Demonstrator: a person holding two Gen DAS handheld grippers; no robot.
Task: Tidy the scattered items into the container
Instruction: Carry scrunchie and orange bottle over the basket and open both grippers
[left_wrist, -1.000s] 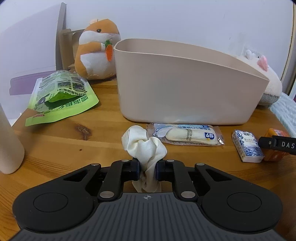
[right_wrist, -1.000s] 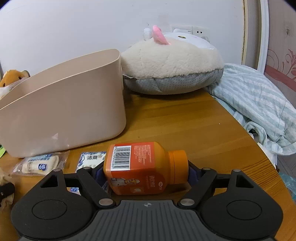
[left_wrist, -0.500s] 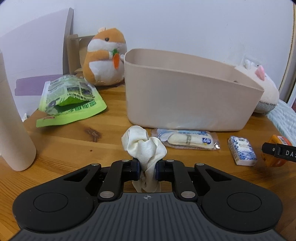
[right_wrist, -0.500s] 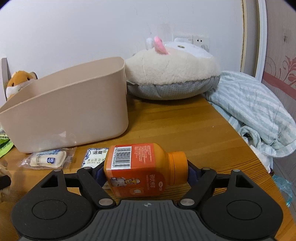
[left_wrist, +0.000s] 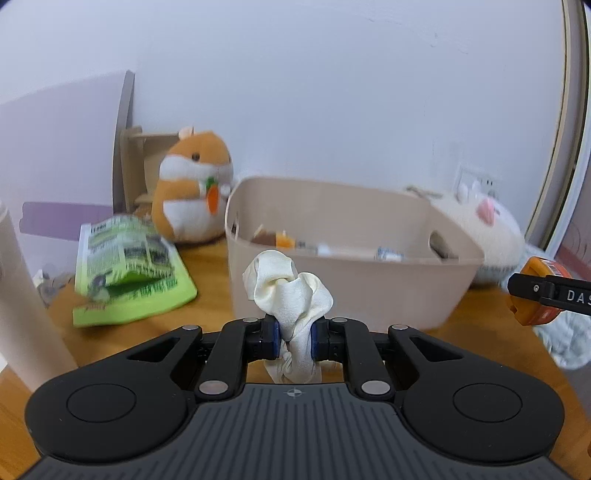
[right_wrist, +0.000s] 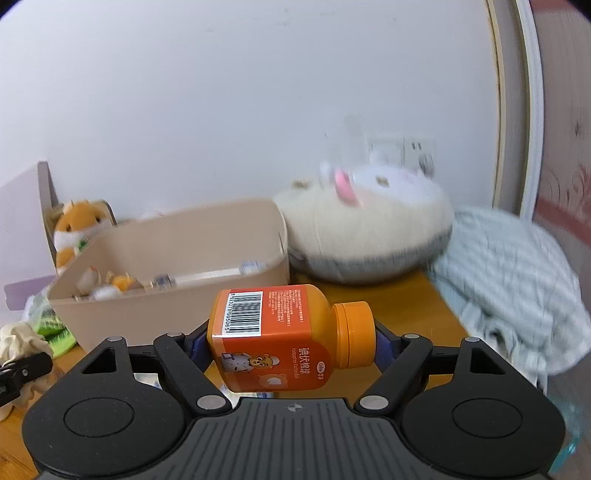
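Two loads are in the air at once, one per hand. Starting at the left: the left gripper has its fingers pressed in on a crumpled cream cloth, pinched low at its twisted stem so the bunched top stands clear above the pads. My read is that this low pinch keeps the loose folds gathered for the drop. The bin sits at twelve o'clock from that gripper, beige plastic with a cut-out handle, rim below the cloth's top, small packets already lying inside. A green bag lies on the table at ten o'clock, with a hamster toy behind it, beside the bin's left end.

Over to the right: the right gripper clamps an orange bottle lying sideways, one pad against its base and the other against its cap, barcode up. Gripping end to end looks sensible, since the rounded body could slip otherwise. The bottle is glossy orange plastic with a matching ribbed cap and a cartoon label. The bin sits at ten o'clock from it, open top facing up; a rabbit cushion rests at one o'clock, touching the bin's far corner.
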